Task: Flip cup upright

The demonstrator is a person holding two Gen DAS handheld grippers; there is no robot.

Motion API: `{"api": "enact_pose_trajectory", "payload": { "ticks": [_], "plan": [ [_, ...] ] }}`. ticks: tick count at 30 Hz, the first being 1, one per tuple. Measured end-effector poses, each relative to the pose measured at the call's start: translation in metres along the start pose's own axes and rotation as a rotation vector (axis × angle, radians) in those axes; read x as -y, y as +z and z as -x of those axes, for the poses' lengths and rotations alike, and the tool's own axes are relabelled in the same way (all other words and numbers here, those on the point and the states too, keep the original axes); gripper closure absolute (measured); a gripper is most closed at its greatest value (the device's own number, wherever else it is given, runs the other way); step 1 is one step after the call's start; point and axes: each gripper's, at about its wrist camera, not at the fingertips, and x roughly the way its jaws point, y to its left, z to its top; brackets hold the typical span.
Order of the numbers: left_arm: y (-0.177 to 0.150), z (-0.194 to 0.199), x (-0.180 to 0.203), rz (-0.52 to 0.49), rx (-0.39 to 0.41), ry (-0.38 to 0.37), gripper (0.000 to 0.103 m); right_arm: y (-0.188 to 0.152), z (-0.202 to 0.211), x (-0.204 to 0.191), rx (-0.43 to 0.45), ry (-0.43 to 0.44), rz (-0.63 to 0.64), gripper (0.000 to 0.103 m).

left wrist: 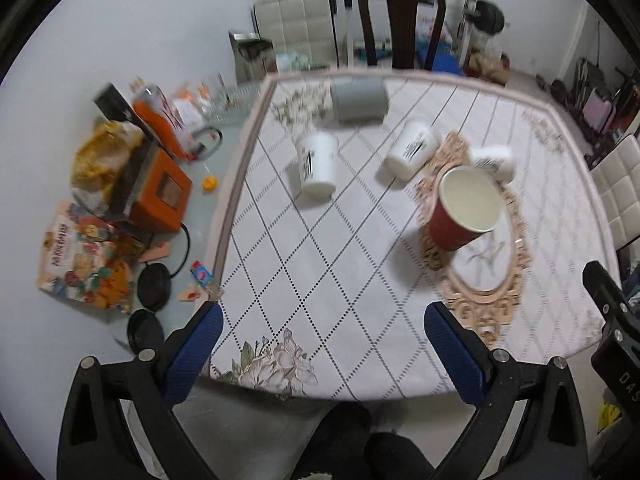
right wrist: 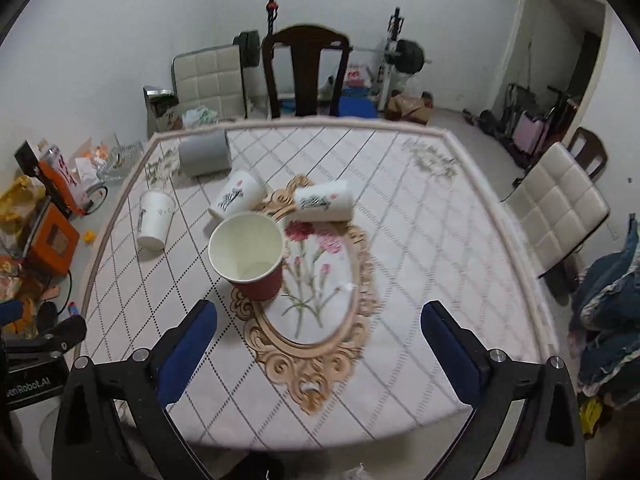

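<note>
A red paper cup [left wrist: 464, 208] [right wrist: 250, 258] stands upright near the table's middle, open mouth up. Three white printed cups lie or stand around it: one upside down at the left [left wrist: 317, 165] [right wrist: 154, 220], one on its side behind the red cup [left wrist: 412, 148] [right wrist: 237, 196], one on its side to the right [left wrist: 494, 160] [right wrist: 325, 201]. A grey cup [left wrist: 359, 99] [right wrist: 205, 152] lies on its side at the far left corner. My left gripper [left wrist: 320, 344] and right gripper [right wrist: 320, 340] are open, empty, and hover above the table's near edge.
The table [right wrist: 440, 280] has a diamond-patterned cloth with an ornate oval medallion [right wrist: 316, 312]. Clutter of boxes and bags lies on the floor at left [left wrist: 120, 200]. A dark wooden chair [right wrist: 306, 72] stands at the far side, a padded chair [right wrist: 560, 208] at right.
</note>
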Motion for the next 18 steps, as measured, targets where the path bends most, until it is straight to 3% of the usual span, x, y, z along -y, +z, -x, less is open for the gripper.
{"api": "enact_pose_trajectory", "payload": {
  "ticks": [7, 18],
  "plan": [
    [-0.013, 0.078, 0.004, 0.013, 0.122, -0.013, 0.0, 0.003, 0.089, 0.022, 0.059, -0.001, 0.0, 0.0],
    [-0.032, 0.146, 0.007, 0.026, 0.207, -0.035, 0.0, 0.001, 0.17, 0.041, 0.129, 0.011, -0.008, 0.0]
  ]
}}
